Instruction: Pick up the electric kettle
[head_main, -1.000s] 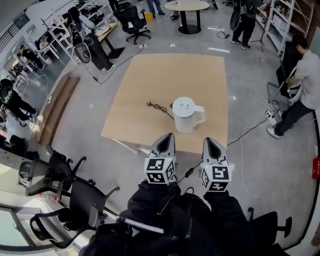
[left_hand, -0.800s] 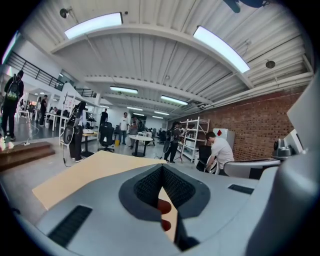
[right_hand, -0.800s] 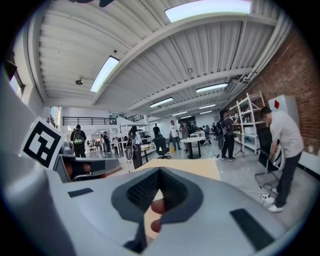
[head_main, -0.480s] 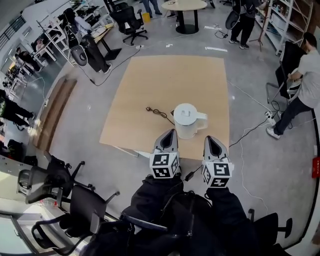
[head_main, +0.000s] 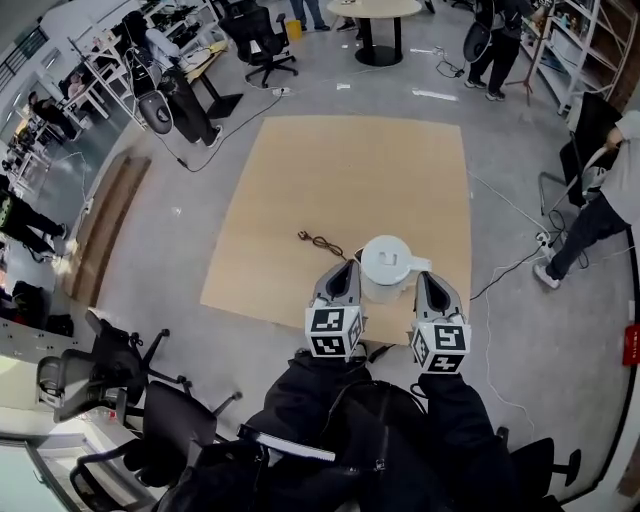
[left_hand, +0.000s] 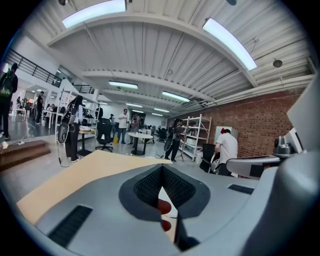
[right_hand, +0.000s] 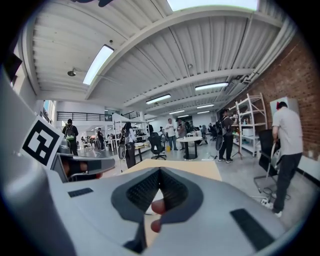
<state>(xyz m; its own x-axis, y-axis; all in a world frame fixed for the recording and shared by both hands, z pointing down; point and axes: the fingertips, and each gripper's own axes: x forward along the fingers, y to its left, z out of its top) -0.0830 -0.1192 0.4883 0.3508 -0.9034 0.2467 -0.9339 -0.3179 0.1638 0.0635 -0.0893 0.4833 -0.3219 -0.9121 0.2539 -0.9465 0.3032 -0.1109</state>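
A white electric kettle (head_main: 388, 267) stands near the front edge of a tan tabletop (head_main: 340, 180), lid on, handle pointing right. A black power cord (head_main: 320, 241) lies on the board to its left. In the head view my left gripper (head_main: 346, 266) is just left of the kettle and my right gripper (head_main: 429, 278) just right of it, by the handle; neither visibly touches it. Both pairs of jaws meet at their tips with nothing between them. In the left gripper view (left_hand: 161, 173) and the right gripper view (right_hand: 159, 173) the jaws hide the kettle.
Black office chairs (head_main: 120, 365) stand at the lower left. A person (head_main: 600, 205) bends over near a cable and power strip (head_main: 545, 240) on the floor at the right. A round table (head_main: 378, 10) and shelving (head_main: 590, 40) stand at the far end.
Both grippers have moved forward together toward the kettle, from short of the table's front edge to either side of the kettle. Their jaws stayed shut.
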